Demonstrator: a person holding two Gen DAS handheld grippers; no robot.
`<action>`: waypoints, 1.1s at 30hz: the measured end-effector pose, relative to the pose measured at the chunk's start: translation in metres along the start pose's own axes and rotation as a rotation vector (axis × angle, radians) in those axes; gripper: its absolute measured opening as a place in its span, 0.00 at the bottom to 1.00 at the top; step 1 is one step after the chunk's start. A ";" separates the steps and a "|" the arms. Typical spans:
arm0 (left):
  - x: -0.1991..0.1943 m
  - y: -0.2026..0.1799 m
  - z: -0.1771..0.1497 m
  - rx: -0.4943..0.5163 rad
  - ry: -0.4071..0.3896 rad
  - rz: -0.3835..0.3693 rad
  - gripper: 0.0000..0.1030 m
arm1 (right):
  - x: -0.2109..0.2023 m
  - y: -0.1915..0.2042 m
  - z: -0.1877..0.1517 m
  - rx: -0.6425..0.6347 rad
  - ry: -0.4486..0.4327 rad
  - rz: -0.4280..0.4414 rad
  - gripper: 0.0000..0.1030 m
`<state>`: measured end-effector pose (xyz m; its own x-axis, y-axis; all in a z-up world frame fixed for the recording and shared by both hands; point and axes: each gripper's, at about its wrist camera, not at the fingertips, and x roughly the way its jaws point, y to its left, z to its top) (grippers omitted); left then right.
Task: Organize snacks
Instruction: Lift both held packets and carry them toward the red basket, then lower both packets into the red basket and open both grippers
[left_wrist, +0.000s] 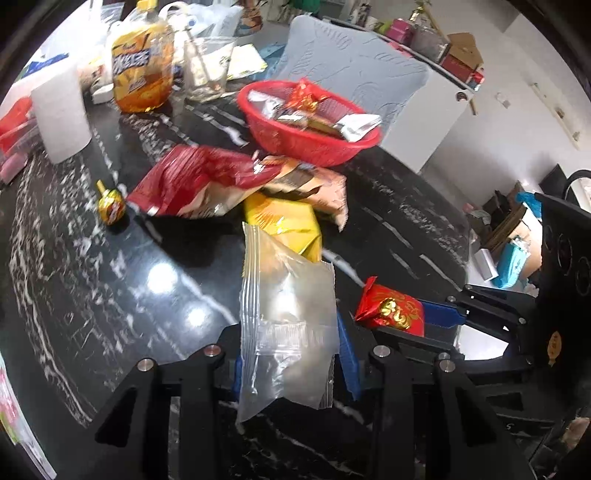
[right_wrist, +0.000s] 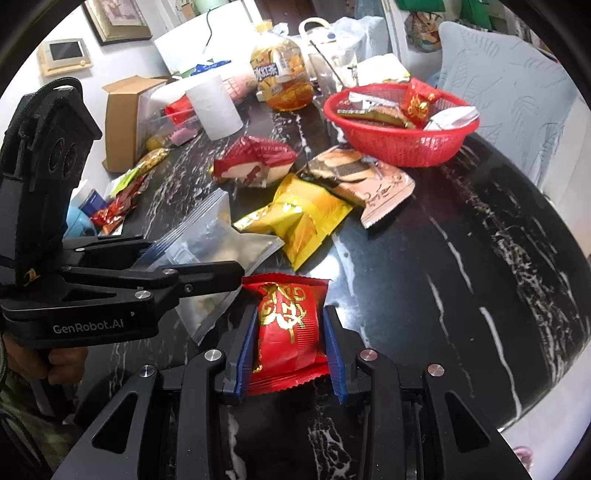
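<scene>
My left gripper (left_wrist: 291, 354) is shut on a clear plastic snack packet (left_wrist: 284, 325), held above the black marble table (left_wrist: 110, 280); the packet also shows in the right wrist view (right_wrist: 207, 240). My right gripper (right_wrist: 290, 343) is shut on a red packet with gold print (right_wrist: 288, 328), also seen in the left wrist view (left_wrist: 391, 308). A red basket (left_wrist: 314, 133) (right_wrist: 402, 129) with several snacks stands at the far side. Between it and the grippers lie a yellow packet (right_wrist: 303, 218), a red packet (right_wrist: 255, 162) and a brown biscuit packet (right_wrist: 365, 177).
An orange drink bottle (right_wrist: 282, 77), a white paper roll (right_wrist: 216, 107), a cardboard box (right_wrist: 125, 110) and a glass (left_wrist: 207, 66) stand at the back. A small gold wrapped candy (left_wrist: 110, 206) lies on the left. A grey chair back (right_wrist: 509, 96) stands behind the basket.
</scene>
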<state>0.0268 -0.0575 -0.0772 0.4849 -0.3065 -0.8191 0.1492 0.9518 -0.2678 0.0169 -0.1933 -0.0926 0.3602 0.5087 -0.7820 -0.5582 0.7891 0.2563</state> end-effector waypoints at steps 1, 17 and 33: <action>-0.001 -0.002 0.002 0.009 -0.007 -0.004 0.38 | -0.002 0.000 0.001 -0.002 -0.007 -0.002 0.33; -0.034 -0.014 0.049 0.106 -0.156 0.026 0.38 | -0.038 -0.013 0.030 -0.004 -0.121 -0.043 0.33; -0.050 -0.027 0.117 0.159 -0.307 0.014 0.38 | -0.067 -0.029 0.103 -0.074 -0.275 -0.107 0.33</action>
<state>0.0996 -0.0672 0.0308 0.7208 -0.3001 -0.6249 0.2615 0.9525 -0.1558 0.0865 -0.2149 0.0108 0.6031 0.5057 -0.6169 -0.5555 0.8213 0.1302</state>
